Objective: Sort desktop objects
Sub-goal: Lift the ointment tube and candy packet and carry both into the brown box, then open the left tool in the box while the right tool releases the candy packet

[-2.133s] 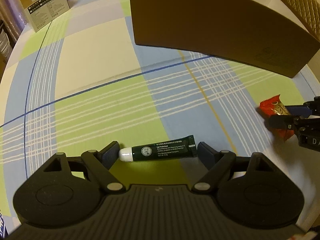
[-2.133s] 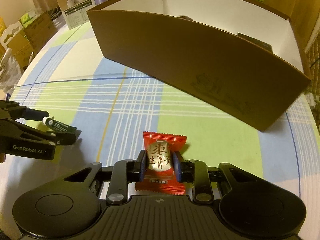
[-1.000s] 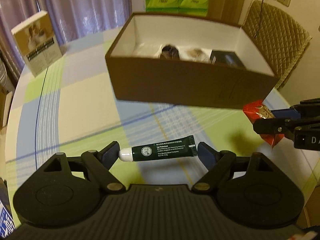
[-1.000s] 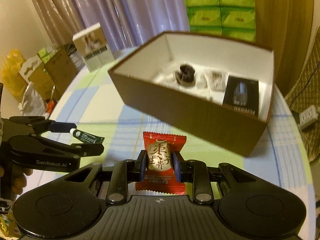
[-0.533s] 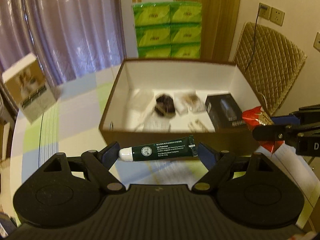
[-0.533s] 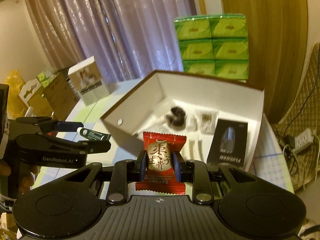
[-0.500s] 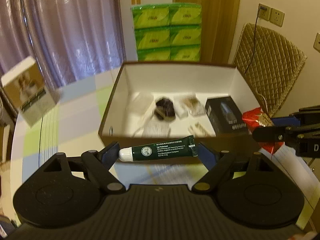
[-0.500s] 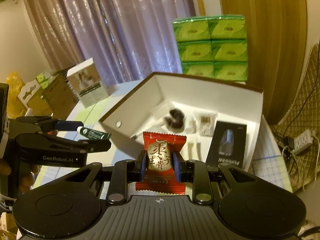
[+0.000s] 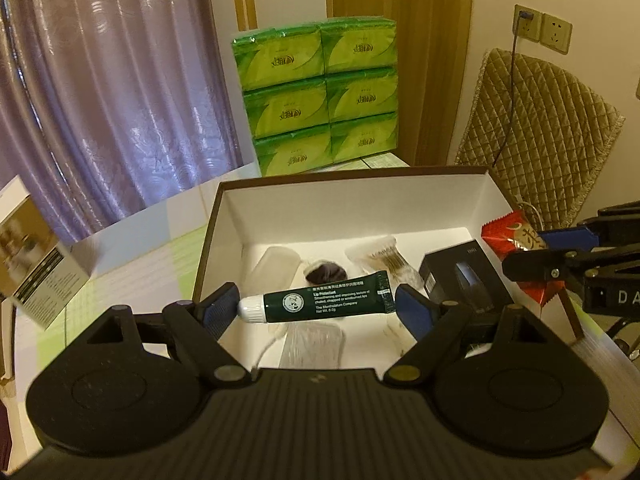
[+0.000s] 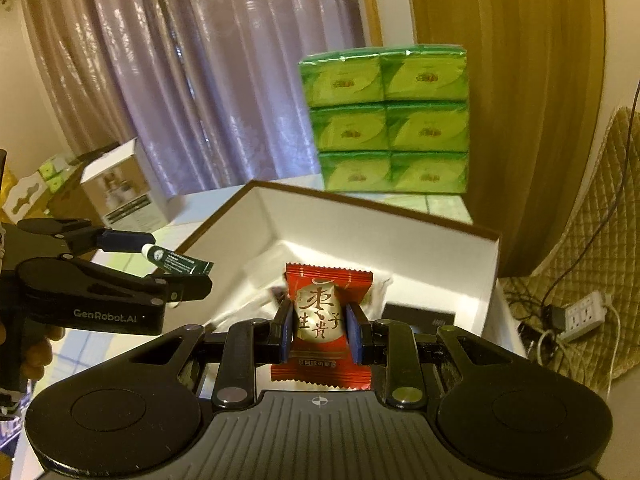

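Left wrist: dark green white-capped tube (image 9: pixel 316 305) gripped lengthwise in left claw (image 9: pixel 318 308).

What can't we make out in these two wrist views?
- Left wrist: box floor near front, hidden by tube and left gripper.
- Left wrist: clear packets, too blurred to identify.
- Right wrist: most box contents, hidden by candy and right gripper.
- Right wrist: black box, cut off by gripper body.

We have two wrist views, both above and near the open box (image 9: pixel 352 196), facing in; each shows the other gripper.
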A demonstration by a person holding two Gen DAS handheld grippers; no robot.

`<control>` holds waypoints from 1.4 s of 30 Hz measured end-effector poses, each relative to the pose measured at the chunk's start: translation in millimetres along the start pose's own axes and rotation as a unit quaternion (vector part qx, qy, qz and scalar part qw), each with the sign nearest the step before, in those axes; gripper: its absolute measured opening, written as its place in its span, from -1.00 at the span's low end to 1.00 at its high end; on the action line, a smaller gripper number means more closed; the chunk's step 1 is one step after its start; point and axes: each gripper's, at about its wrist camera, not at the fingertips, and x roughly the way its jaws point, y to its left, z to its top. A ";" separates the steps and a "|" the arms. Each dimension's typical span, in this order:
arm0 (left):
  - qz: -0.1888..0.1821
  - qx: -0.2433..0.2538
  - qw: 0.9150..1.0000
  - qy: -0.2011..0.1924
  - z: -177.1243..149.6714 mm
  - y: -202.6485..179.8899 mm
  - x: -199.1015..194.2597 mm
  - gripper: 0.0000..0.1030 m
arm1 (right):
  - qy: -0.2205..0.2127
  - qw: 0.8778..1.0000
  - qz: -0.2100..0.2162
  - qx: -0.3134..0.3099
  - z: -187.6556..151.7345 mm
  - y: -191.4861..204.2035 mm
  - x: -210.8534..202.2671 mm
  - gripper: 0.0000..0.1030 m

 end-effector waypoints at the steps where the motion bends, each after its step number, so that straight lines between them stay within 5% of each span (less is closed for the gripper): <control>1: -0.001 0.000 1.000 0.003 4.3 1.1 6.9 0.60 | 0.001 1.000 -0.003 -0.001 3.9 -2.9 5.0 -0.52; 23: -0.015 -0.006 0.997 0.081 63.3 7.1 158.3 0.60 | 0.059 0.997 -0.048 0.010 37.9 -60.2 120.8 -0.52; 42: -0.016 -0.018 0.994 0.103 61.7 8.9 194.7 0.61 | 0.082 0.995 -0.056 0.027 40.7 -76.7 143.4 -0.52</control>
